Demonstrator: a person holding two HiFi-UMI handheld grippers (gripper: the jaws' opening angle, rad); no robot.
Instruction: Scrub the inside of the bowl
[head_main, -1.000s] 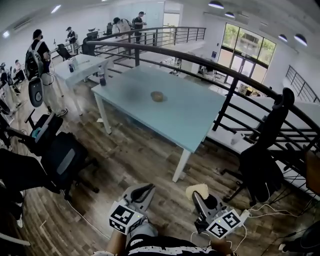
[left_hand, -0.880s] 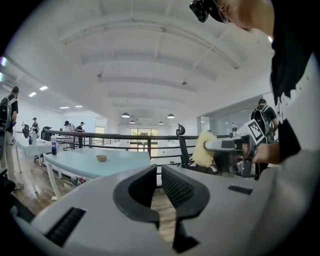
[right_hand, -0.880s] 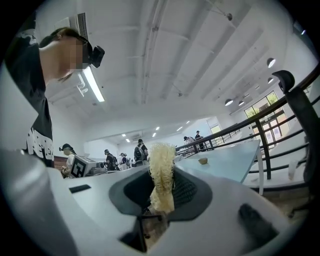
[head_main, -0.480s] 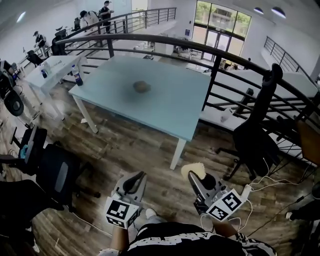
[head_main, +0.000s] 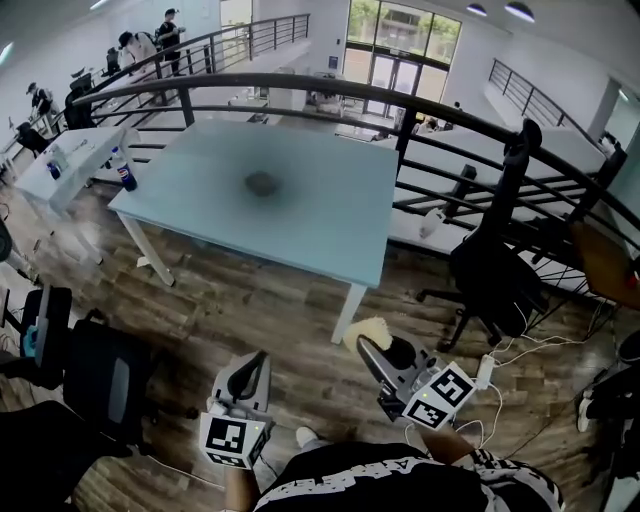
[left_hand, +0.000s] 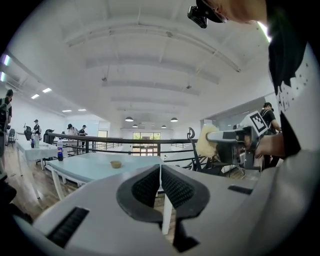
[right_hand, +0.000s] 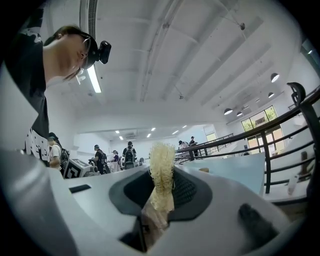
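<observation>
A small brown bowl (head_main: 262, 183) stands near the middle of the pale blue table (head_main: 330, 235), well ahead of both grippers. In the left gripper view the bowl (left_hand: 116, 164) is small and distant on the tabletop. My left gripper (head_main: 254, 361) is held low over the wooden floor, its jaws shut with nothing between them (left_hand: 160, 169). My right gripper (head_main: 366, 346) is shut on a pale yellow fibrous scrubber (head_main: 367, 330), which sticks up from between the pads (right_hand: 162, 167). Neither gripper is near the table.
A black office chair (head_main: 497, 288) stands at the right by the curved black railing (head_main: 400, 96), with another chair (head_main: 98, 380) at the left. White cables and a power strip (head_main: 486, 372) lie on the floor. A bottle (head_main: 125, 170) stands on a second table; people are far behind.
The table and bowl have drawn closer and shifted left in the head view as I moved forward. Both grippers travelled along, still shut, with the scrubber held in the right one.
</observation>
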